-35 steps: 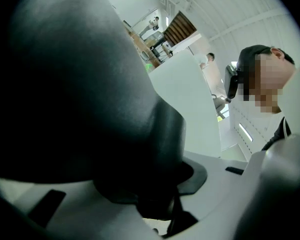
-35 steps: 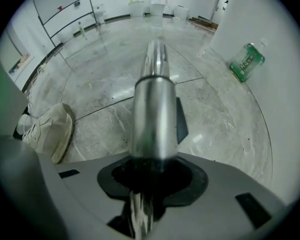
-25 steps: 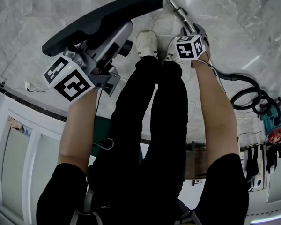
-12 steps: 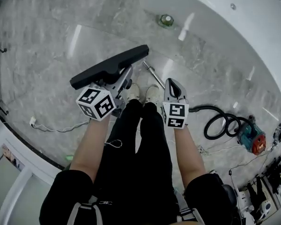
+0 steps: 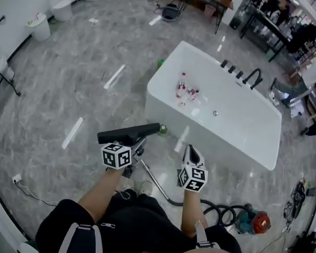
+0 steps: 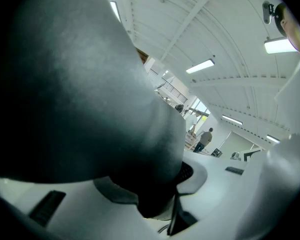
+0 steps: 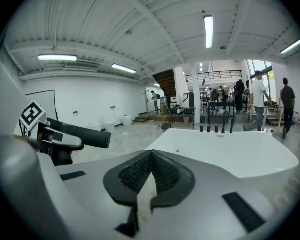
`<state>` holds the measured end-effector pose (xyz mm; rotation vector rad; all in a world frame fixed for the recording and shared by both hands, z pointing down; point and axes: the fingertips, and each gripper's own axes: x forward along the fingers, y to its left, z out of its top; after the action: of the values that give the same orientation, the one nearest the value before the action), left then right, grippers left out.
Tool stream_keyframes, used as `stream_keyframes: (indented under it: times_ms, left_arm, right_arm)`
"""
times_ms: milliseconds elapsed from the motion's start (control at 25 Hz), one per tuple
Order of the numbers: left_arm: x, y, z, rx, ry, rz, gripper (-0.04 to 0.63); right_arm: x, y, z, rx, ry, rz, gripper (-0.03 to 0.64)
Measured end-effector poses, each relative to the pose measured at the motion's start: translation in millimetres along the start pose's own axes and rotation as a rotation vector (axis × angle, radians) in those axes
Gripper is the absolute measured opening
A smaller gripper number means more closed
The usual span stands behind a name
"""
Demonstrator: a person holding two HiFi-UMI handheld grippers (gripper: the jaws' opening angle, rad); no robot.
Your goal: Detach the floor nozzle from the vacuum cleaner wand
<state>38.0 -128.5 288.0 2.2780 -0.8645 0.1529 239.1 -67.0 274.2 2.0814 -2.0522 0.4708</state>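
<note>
Over grey marble floor (image 5: 58,88), left gripper (image 5: 128,148) clamped on black floor nozzle (image 5: 127,134) held aloft, wand (image 5: 155,184) flat on floor below, right gripper (image 5: 190,153) pressed together on nothing, white bathtub (image 5: 226,117) behind, hose (image 5: 221,213) and vacuum cleaner (image 5: 254,221) at right.

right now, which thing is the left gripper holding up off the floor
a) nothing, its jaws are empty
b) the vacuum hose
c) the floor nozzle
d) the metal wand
c: the head view shows the left gripper clamped on the black floor nozzle, while the wand lies on the floor below it.
</note>
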Motion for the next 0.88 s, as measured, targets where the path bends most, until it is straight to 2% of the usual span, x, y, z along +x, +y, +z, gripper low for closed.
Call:
stream_keyframes:
  times_ms: [160, 240, 400, 720, 880]
  left_arm:
    - [-52, -36, 33, 0.016, -0.027, -0.021, 0.153]
    - [-71, -48, 50, 0.049, -0.046, -0.025, 0.153]
    - [-93, -45, 76, 0.108, -0.074, -0.006, 0.153]
    - [-86, -51, 92, 0.104, -0.095, -0.023, 0.153]
    - [-81, -49, 90, 0.037, -0.092, -0.047, 0.153]
  right_arm:
    - [-52, 23, 46, 0.021, -0.062, 0.013, 0.014]
    - [-68, 35, 64, 0.043, -0.099, 0.028, 0.014]
    - [-77, 59, 82, 0.063, -0.143, 0.071, 0.015]
    - [-77, 51, 106, 0.072, -0.174, 0.088, 0.014]
    - [-73, 53, 111, 0.069, -0.185, 0.103, 0.015]
